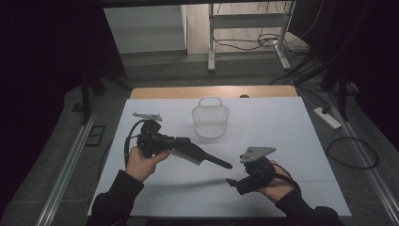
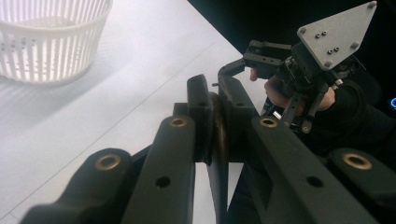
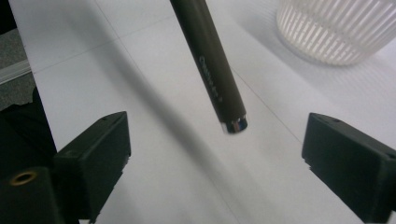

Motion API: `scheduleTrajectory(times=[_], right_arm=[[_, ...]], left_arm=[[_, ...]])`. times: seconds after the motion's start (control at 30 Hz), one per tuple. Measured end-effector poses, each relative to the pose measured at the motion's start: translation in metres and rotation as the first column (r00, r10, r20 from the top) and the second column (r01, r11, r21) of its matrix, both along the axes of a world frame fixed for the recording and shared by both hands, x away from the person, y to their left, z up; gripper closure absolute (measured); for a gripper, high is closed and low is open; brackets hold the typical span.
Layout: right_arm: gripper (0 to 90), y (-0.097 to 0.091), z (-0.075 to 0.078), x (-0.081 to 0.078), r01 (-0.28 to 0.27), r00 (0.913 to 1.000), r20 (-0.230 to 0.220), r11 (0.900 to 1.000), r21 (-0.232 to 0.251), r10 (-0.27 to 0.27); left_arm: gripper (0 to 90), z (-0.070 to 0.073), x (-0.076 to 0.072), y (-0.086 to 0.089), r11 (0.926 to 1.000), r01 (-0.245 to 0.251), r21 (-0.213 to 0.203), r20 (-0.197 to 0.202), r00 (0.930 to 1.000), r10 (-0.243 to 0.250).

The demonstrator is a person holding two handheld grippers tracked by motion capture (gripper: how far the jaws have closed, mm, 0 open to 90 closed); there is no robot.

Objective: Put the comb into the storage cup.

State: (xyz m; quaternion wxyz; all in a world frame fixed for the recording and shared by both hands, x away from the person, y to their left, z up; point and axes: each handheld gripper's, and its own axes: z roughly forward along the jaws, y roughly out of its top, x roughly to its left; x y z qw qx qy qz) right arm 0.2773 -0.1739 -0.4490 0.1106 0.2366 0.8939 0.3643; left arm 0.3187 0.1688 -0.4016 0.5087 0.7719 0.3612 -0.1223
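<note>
White table sheet (image 1: pixel 282 127) lies bare right of the basket (image 1: pixel 210 121); the held comb (image 1: pixel 200 157) juts across the middle, between both grippers.

White slatted basket (image 1: pixel 210 121) with a thin loop handle stood upright, mid-surface toward the far edge. White sheet covered the surface (image 1: pixel 282 141), faint seam lines across it; bare wood strip showed along the far edge. Beyond that, grey floor with a white metal frame (image 1: pixel 247 33) and loose black cables around its feet. White power strip (image 1: pixel 327 117) on the floor at right, a black cable looped near it. Metal rails (image 1: pixel 66 169) ran along both sides.
</note>
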Motion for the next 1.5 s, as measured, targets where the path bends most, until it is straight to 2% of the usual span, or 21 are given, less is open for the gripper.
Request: scheduleTrajectory(times=[0.27,0.63,0.83,1.0,1.2,1.5], right_arm=[[0.4,-0.005,-0.001,0.0,0.014,0.9999,0.004,0.9999,-0.008,-0.014],[0.0,-0.017,-0.001,-0.001,0.063,0.9979,-0.014,0.998,0.004,-0.063],[0.0,-0.024,0.001,-0.004,0.08,0.9968,0.008,0.9968,0.011,-0.08],[0.0,-0.032,0.003,-0.005,0.101,0.9944,0.03,0.9944,0.032,-0.102],[0.0,-0.044,0.001,-0.006,0.135,0.9908,0.0,0.9903,0.032,-0.135],[0.0,-0.056,0.003,-0.008,0.17,0.9851,0.015,0.9848,0.034,-0.171]], left_arm=[[83.7,0.004,0.001,0.004,0.9998,-0.016,0.011,0.012,0.9998,0.016],[83.7,0.008,0.004,0.01,0.9989,-0.04,0.026,0.02,0.999,0.04],[83.7,0.009,0.006,0.012,0.9986,-0.047,0.026,0.016,0.9988,0.047],[83.7,0.01,0.007,0.014,0.9982,-0.053,0.029,0.018,0.9985,0.052],[83.7,0.014,0.009,0.015,0.9977,-0.056,0.037,0.024,0.9982,0.055],[83.7,0.02,0.012,0.02,0.9966,-0.069,0.045,0.026,0.9973,0.068]])
